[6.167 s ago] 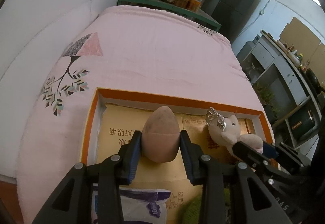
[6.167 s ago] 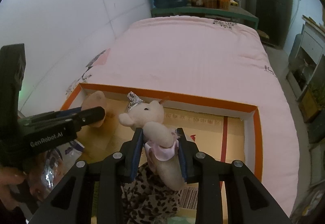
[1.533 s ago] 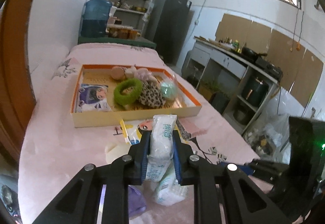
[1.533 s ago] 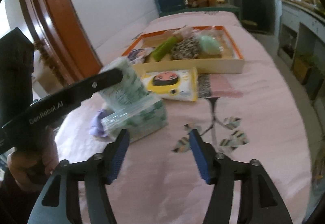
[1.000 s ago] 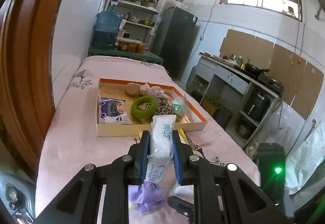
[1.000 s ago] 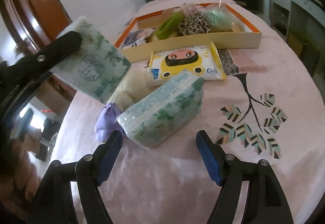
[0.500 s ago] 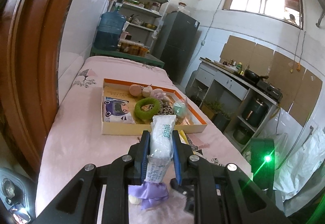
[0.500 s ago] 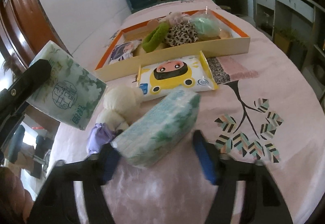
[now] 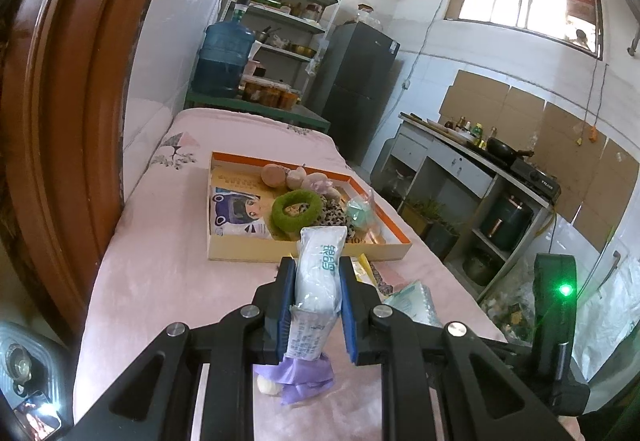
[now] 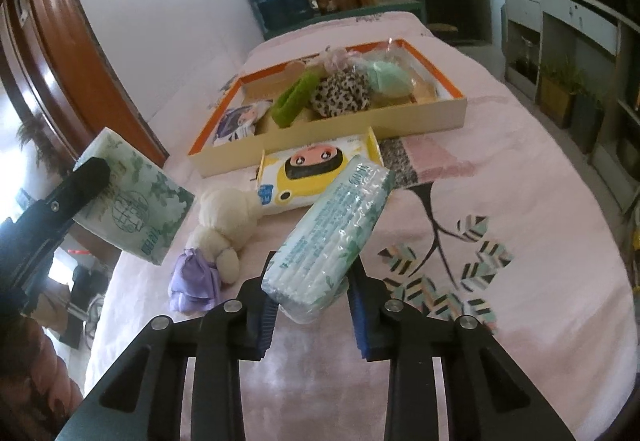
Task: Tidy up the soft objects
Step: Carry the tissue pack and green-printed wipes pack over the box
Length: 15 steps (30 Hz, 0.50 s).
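While the left gripper (image 9: 316,305) clamps one tissue pack (image 9: 319,273), the right gripper (image 10: 312,307) pinches only the end of another pack (image 10: 330,237), which could sag and slip free.

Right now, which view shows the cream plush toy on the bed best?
The right wrist view: the cream plush toy lies fully visible beside the yellow wipes pack. In the left wrist view only a cream bit peeks out below the held tissue pack.

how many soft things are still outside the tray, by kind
tissue packs: 2, one in the left gripper, one between the right gripper fingers
wipes pack: 1
plush toy: 1
total: 4
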Each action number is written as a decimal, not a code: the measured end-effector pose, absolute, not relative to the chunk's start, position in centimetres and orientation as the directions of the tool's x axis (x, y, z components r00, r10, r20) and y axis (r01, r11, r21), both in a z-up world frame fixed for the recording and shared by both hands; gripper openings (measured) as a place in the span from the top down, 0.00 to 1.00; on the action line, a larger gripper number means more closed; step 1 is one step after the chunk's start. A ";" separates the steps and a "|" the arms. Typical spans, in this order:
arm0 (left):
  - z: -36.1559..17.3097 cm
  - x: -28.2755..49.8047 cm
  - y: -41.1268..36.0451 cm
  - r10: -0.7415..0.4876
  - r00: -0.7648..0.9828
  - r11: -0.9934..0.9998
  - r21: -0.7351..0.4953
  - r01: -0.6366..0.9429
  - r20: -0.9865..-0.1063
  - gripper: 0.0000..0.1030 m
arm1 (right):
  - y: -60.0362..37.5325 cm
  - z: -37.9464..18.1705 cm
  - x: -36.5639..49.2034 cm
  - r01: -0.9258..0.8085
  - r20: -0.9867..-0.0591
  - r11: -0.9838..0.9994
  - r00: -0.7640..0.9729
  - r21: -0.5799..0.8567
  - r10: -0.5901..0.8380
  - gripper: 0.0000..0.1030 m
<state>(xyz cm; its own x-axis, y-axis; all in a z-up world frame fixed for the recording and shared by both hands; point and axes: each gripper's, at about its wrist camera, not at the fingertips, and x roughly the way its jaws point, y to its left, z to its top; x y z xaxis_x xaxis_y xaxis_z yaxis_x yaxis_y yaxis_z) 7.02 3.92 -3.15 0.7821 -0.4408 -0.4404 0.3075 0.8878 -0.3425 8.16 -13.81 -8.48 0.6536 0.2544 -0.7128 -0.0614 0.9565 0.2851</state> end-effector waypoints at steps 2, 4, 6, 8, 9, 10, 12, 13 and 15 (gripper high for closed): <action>-2.9 7.0 3.9 -0.439 0.786 0.889 -0.340 0.308 -0.436 0.79 | -14.0 -8.0 8.0 -0.071 -0.703 0.958 0.665 0.277 0.253 0.69; -2.6 7.0 3.7 -0.435 0.790 0.891 -0.334 0.308 -0.431 0.79 | -14.2 -7.5 8.0 -0.082 -0.695 0.960 0.674 0.268 0.252 0.69; -2.4 6.9 3.5 -0.433 0.794 0.892 -0.328 0.309 -0.427 0.79 | -14.3 -6.8 8.0 -0.100 -0.686 0.963 0.683 0.252 0.251 0.69; -2.1 7.1 3.2 -0.426 0.798 0.896 -0.318 0.309 -0.426 0.79 | -14.3 -6.2 8.2 -0.120 -0.677 0.967 0.694 0.226 0.245 0.69; -1.8 7.2 3.1 -0.424 0.800 0.898 -0.315 0.308 -0.424 0.79 | -14.3 -5.9 8.3 -0.128 -0.674 0.968 0.698 0.215 0.242 0.69; -1.7 7.3 3.0 -0.420 0.803 0.899 -0.311 0.307 -0.423 0.79 | -14.3 -5.7 8.5 -0.137 -0.672 0.970 0.702 0.200 0.238 0.69; -1.3 7.5 2.7 -0.412 0.806 0.903 -0.305 0.302 -0.424 0.79 | -14.4 -5.0 8.7 -0.158 -0.667 0.974 0.710 0.166 0.228 0.69; -1.2 7.7 2.6 -0.407 0.808 0.906 -0.299 0.299 -0.425 0.79 | -14.4 -4.7 8.9 -0.167 -0.665 0.974 0.712 0.151 0.225 0.69; -0.9 8.0 2.3 -0.396 0.810 0.912 -0.288 0.293 -0.432 0.79 | -14.6 -4.4 9.2 -0.180 -0.664 0.975 0.715 0.128 0.219 0.69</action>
<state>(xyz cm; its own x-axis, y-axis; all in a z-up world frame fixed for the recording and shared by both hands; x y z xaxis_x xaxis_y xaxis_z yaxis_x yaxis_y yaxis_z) 7.98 2.34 -0.87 0.8103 -0.3963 -0.4317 0.2928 0.9119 -0.2876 9.23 -14.57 -4.43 0.7147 0.2190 -0.6643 -0.1803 0.9753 0.1276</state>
